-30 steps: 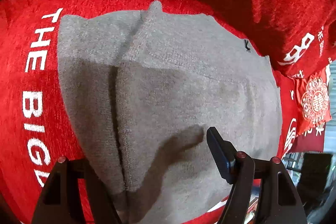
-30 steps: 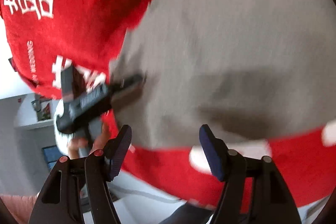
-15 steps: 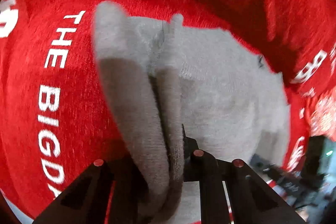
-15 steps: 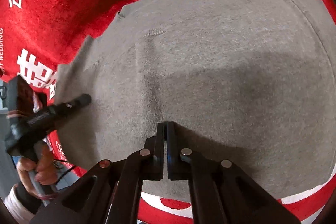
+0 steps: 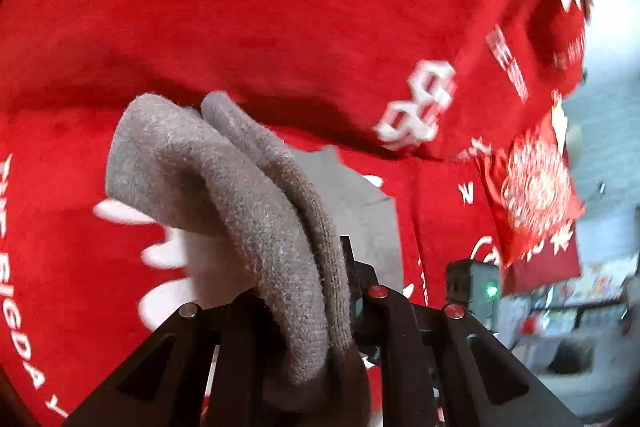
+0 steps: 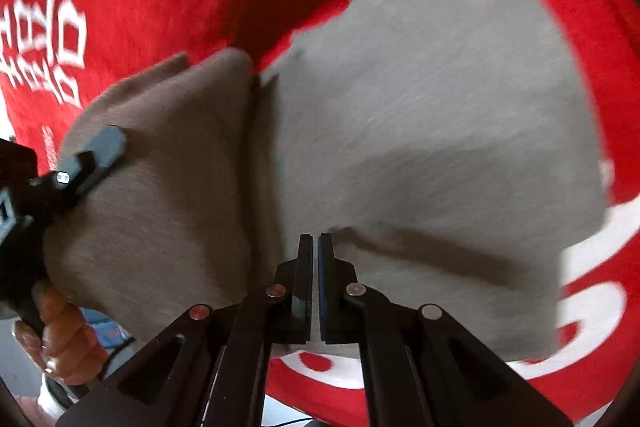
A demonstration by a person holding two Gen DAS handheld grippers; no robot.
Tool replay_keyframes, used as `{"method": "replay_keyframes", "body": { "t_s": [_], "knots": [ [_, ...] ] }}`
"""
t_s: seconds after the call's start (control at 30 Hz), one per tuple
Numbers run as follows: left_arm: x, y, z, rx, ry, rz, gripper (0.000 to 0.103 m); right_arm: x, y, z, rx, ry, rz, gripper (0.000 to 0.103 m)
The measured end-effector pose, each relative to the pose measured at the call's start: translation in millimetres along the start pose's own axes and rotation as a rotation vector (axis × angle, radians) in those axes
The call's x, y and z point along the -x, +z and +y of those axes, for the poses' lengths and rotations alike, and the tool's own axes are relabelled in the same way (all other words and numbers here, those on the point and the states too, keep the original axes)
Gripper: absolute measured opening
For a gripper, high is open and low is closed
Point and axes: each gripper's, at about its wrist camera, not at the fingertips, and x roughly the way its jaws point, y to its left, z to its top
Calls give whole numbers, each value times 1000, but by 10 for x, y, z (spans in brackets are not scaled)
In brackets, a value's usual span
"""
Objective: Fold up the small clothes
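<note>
Two grippers pinch one grey knit garment [image 6: 420,131] over a red cloth [image 5: 280,7] printed with white lettering. Left gripper [image 5: 304,291]: jaws pressed on a bunched, doubled edge of the knit, raised clear of the cloth and draping forward. Right gripper [image 6: 314,279]: jaws nearly together, apparently pinching the near hem, though the fabric between them is hard to make out.

Progress, as judged: a fold is under way, not finished. One side is lifted and turning over toward the rest, which lies flat on the cloth; the raised part is not yet laid down, and smoothing and any further folds remain.

Left view only: the thick roll of layered knit in the jaws, a slip of flat grey behind it, and a blurred room beyond the cloth's edge. Right view only: the garment's whole spread, the lifted flap in shadow at left, the left gripper [image 6: 92,155] against that flap, and the hand [image 6: 60,339] holding it.
</note>
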Motion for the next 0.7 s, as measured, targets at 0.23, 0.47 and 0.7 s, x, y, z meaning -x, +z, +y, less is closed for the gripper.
{"method": "replay_keyframes", "body": {
  "t_s": [0.23,0.47,0.7],
  "knots": [
    [-1030,-48,-784,-165,141,137,17,300,144,-749,-144,27,4,3],
    [-1362,-279,-1117,-278,225,165,66,534,143,-1324,-267,167,9,4],
    [-876,-250,-1209,-296,182,67,69,552,74,-1561,-386,297,-34,11]
  ]
}}
